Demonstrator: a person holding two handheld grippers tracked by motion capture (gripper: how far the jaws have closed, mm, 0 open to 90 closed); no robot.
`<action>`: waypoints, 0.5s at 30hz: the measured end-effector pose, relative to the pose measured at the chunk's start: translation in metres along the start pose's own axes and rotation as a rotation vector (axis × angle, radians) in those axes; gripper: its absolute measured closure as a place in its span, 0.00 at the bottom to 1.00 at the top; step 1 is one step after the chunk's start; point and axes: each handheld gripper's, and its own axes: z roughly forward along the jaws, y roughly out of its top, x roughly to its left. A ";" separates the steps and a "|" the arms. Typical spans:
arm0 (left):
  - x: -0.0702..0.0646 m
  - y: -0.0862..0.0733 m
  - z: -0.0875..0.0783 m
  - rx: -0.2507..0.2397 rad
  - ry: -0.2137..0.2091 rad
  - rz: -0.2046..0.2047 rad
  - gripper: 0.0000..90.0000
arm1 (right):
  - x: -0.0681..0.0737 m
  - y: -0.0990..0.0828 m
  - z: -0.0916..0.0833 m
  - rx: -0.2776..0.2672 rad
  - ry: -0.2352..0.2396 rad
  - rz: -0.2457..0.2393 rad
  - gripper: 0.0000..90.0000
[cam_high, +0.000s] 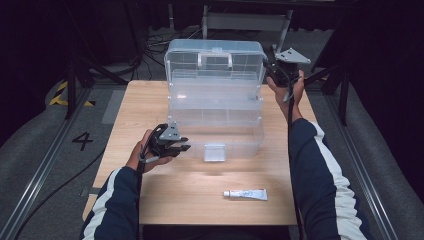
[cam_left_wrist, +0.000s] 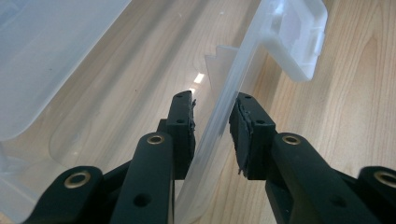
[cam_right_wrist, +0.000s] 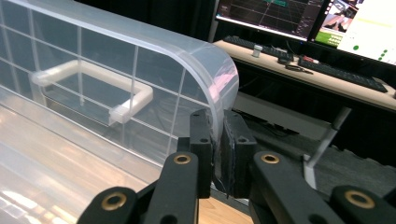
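A clear plastic toolbox (cam_high: 215, 117) stands on the wooden table (cam_high: 145, 105) with its lid (cam_high: 215, 60) raised upright. At the lid's right end my right gripper (cam_high: 270, 70) is shut on the curved side edge; in the right gripper view both pads (cam_right_wrist: 218, 128) pinch that clear rim, beside the white lid handle (cam_right_wrist: 93, 79). My left gripper (cam_high: 182, 145) is at the base's front left. In the left gripper view its jaws (cam_left_wrist: 212, 112) straddle the base's thin front wall (cam_left_wrist: 243, 65) and grip it, with the latch (cam_left_wrist: 299, 37) farther along.
A white tube (cam_high: 245, 194) lies flat near the table's front edge, right of centre. The box's latch (cam_high: 215, 152) hangs at the front middle. Dark frame posts and cables surround the table. Beyond the lid, a desk with monitors (cam_right_wrist: 280, 14) stands.
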 end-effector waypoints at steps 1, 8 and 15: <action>0.000 0.000 0.000 0.001 0.000 0.001 0.79 | -0.001 0.000 0.001 0.004 0.003 -0.002 0.94; 0.001 -0.002 -0.002 0.003 0.004 0.008 0.78 | -0.006 0.005 0.007 0.036 0.015 -0.002 0.94; 0.001 -0.002 -0.003 -0.001 0.002 0.012 0.78 | -0.007 0.008 0.013 0.069 0.014 0.000 0.93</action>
